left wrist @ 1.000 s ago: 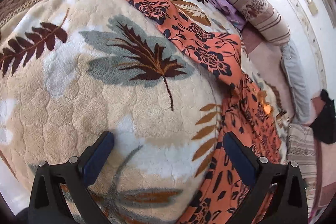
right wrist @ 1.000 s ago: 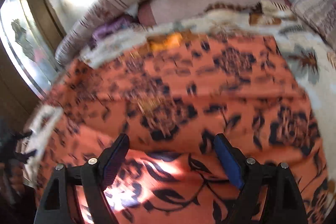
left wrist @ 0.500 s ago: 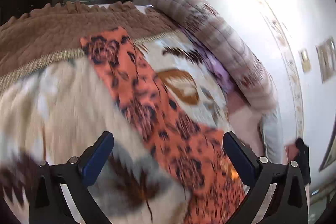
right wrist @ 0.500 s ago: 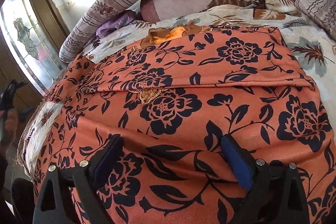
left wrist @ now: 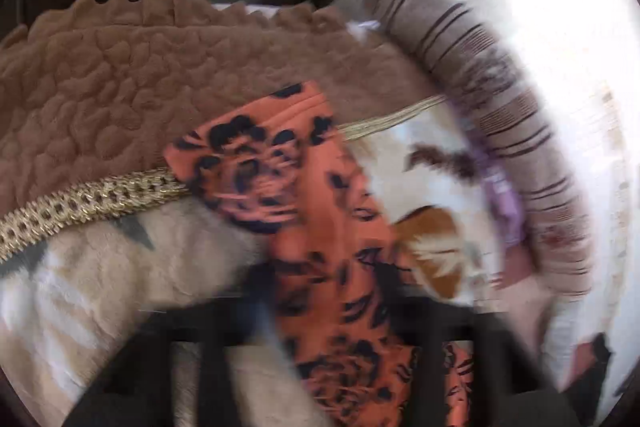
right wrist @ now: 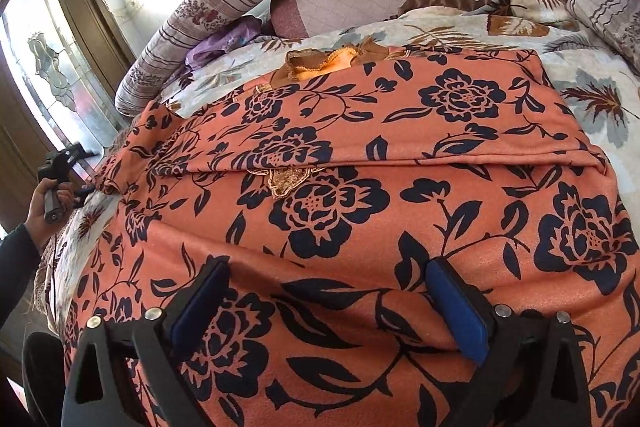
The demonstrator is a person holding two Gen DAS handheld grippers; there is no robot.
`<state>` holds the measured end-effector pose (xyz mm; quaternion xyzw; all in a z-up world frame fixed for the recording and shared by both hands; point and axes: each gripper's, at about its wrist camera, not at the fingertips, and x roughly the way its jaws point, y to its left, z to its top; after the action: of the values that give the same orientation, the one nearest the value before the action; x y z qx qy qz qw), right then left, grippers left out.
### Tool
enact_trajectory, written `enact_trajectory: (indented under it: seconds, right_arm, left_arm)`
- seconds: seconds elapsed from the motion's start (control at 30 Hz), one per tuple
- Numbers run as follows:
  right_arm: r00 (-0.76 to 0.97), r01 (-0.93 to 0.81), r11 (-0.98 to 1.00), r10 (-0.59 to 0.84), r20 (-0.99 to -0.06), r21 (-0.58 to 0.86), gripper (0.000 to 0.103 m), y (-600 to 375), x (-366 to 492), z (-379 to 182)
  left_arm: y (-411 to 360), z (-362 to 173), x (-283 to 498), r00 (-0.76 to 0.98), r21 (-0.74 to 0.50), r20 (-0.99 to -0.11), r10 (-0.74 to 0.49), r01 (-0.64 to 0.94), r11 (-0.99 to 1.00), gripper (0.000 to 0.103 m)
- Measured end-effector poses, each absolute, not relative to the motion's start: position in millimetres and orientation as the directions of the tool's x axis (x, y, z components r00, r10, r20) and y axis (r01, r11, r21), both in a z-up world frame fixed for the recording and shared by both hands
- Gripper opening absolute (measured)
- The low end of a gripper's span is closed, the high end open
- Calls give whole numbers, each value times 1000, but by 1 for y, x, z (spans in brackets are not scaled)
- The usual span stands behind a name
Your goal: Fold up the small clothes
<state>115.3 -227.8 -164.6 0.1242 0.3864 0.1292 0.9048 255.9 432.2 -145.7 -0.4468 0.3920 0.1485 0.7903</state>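
Since before, left gripper (left wrist: 320, 311) has slid along the garment (right wrist: 360, 187); now it is blurred, closed on the sleeve. Right gripper (right wrist: 328, 307) is opening, with cloth under its jaws.

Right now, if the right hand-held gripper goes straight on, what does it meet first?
Most likely the orange flowered garment: the right hand-held gripper, jaws opening with nothing pinched, points down at it. Depth is unclear.

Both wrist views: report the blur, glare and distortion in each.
Left wrist view: heavy motion blur, the left tool just a dark smear over the orange floral garment; blown-out glare on the wall upper right. Right wrist view: sharp, the garment's print crisp; fisheye bulges the bed; glare on the wall above the striped bolster.
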Motion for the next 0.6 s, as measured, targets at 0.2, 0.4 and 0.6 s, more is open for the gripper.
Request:
enact_trajectory:
  seconds: [0.2, 0.4, 0.6]
  right_arm:
    - [670, -142, 930, 343, -658, 340, 101, -229, 115, -165]
    - [679, -145, 909, 379, -629, 392, 101, -236, 113, -166]
    - [684, -148, 891, 406, -605, 430, 100, -242, 112, -164]
  left_arm:
    - [399, -98, 258, 657, -461, -753, 17, -547, 699, 6]
    - [245, 37, 238, 824, -351, -562, -74, -156, 924, 6]
    - [37, 94, 210, 788, -358, -450, -420, 272, 893, 7]
